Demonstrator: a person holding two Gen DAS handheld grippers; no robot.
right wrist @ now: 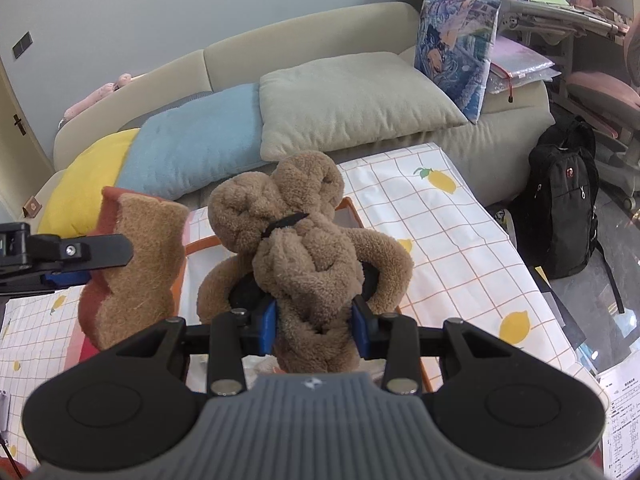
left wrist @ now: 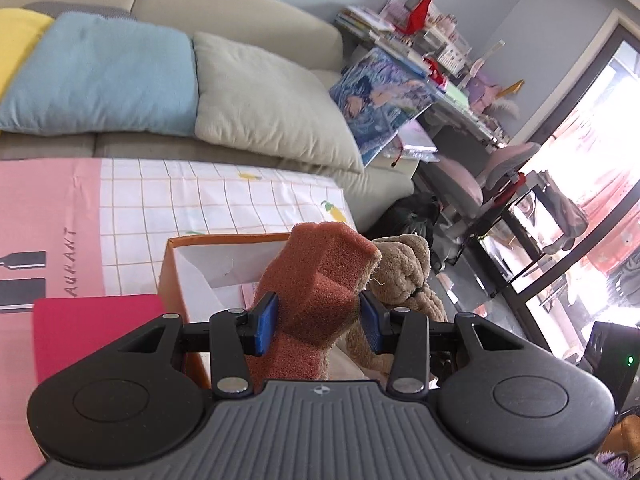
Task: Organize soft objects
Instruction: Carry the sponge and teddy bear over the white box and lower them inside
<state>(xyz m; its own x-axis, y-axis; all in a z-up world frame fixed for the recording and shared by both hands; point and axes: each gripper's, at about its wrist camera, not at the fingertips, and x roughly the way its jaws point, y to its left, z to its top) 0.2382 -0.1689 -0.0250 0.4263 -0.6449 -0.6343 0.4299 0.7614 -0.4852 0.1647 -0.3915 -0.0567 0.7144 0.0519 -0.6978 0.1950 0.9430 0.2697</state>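
My left gripper (left wrist: 318, 322) is shut on a reddish-brown sponge (left wrist: 320, 276), whose blue pads squeeze its middle. In the right wrist view the same sponge (right wrist: 136, 256) hangs at the left with the left gripper's black finger across it. My right gripper (right wrist: 316, 324) is shut on a brown plush bear (right wrist: 296, 240), gripped low on its body, its head pointing away from me. The bear (left wrist: 404, 276) also shows just right of the sponge in the left wrist view. Both hang over an orange box (left wrist: 176, 272) with a white lining on the checked cloth.
A table with a white checked lemon-print cloth (right wrist: 448, 232) stands before a beige sofa (right wrist: 304, 32) bearing yellow, blue and beige cushions. A pink folder (left wrist: 92, 328) lies left of the box. A black backpack (right wrist: 564, 208) sits on the floor at the right, near a cluttered desk (left wrist: 420, 40).
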